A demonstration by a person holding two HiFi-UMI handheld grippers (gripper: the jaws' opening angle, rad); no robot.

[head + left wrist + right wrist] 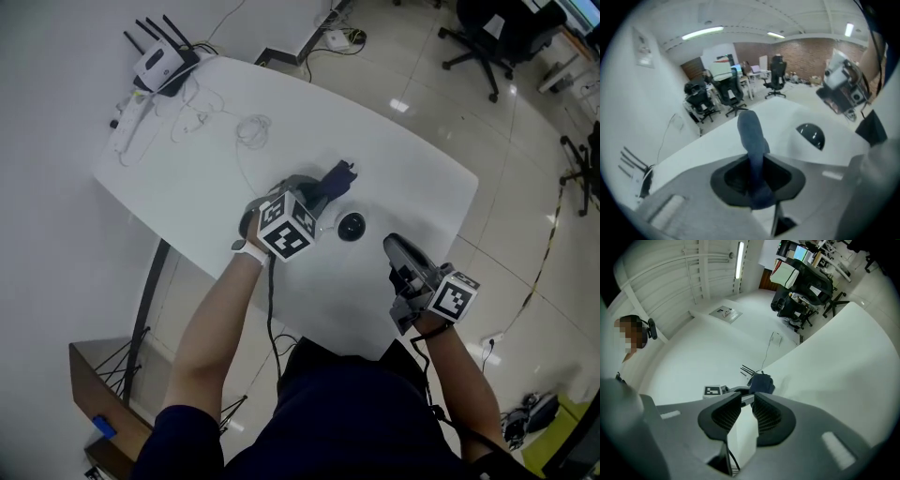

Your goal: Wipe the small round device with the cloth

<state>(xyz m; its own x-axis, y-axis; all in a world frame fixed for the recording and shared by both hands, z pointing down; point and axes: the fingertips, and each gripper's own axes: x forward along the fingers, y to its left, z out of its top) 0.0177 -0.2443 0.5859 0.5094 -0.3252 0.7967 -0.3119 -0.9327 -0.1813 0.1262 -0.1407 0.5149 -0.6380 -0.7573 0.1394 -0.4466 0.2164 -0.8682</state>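
A small round black device (351, 226) lies on the white table (187, 178), also visible to the right in the left gripper view as a dark dome (810, 136). My left gripper (319, 192) is shut on a dark blue cloth (335, 178), which sticks up from between the jaws (752, 136). The cloth hangs just left of and beyond the device, apart from it. My right gripper (394, 247) hovers to the right of the device, near the table's front edge. Its jaws (746, 411) stand a little apart with nothing between them. The cloth (761, 382) shows beyond them.
A router (161, 64) with black antennas, a white power strip (127, 127) and a coiled cable (253, 127) lie at the table's far left corner. Office chairs (492, 37) stand on the tiled floor beyond. A wooden box (98, 394) sits on the floor at lower left.
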